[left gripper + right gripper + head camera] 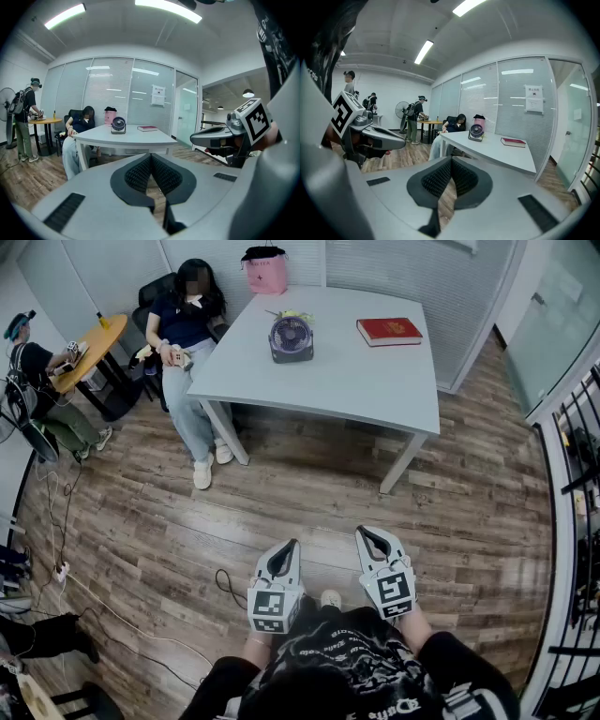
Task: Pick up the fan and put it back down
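A small grey desk fan [291,338] stands upright on the far part of a white table [356,381]; it also shows in the left gripper view as the fan [118,125] and in the right gripper view as the fan [476,132]. Both grippers hang close to my body over the wooden floor, well short of the table. My left gripper [284,552] is shut with nothing in it, its pads [151,169] pressed together. My right gripper [373,538] is shut and empty too, pads [451,174] touching.
A red book [389,331] lies on the table right of the fan. A person sits in a chair [187,343] at the table's left edge, with a pink bag [265,271] behind. A round wooden table [92,348] and another person stand far left. Cables [66,521] run across the floor.
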`<state>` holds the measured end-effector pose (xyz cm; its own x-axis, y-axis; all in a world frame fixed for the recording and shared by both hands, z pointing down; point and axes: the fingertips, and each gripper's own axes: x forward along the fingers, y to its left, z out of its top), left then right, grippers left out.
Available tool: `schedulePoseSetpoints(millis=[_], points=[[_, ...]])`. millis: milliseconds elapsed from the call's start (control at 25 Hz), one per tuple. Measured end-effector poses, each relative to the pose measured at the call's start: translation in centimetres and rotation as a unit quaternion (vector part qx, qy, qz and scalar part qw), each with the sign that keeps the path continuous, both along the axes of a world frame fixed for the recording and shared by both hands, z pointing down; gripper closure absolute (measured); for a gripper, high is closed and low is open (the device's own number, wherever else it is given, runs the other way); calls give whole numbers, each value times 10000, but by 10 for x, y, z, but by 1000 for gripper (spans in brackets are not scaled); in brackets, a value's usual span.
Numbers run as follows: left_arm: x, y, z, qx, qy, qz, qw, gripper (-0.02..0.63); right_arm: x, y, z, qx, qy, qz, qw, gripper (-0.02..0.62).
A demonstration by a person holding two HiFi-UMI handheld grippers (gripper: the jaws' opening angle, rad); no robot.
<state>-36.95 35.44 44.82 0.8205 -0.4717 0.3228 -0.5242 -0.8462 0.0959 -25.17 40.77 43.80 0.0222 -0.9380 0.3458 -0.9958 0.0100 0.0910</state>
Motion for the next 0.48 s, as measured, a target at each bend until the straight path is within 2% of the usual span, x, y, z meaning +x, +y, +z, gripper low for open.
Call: schedulePoseSetpoints(millis=[480], points=[[2,11,7,89,-53,52,9999,586,-3,9,8,-4,-75,-62,10000,589]])
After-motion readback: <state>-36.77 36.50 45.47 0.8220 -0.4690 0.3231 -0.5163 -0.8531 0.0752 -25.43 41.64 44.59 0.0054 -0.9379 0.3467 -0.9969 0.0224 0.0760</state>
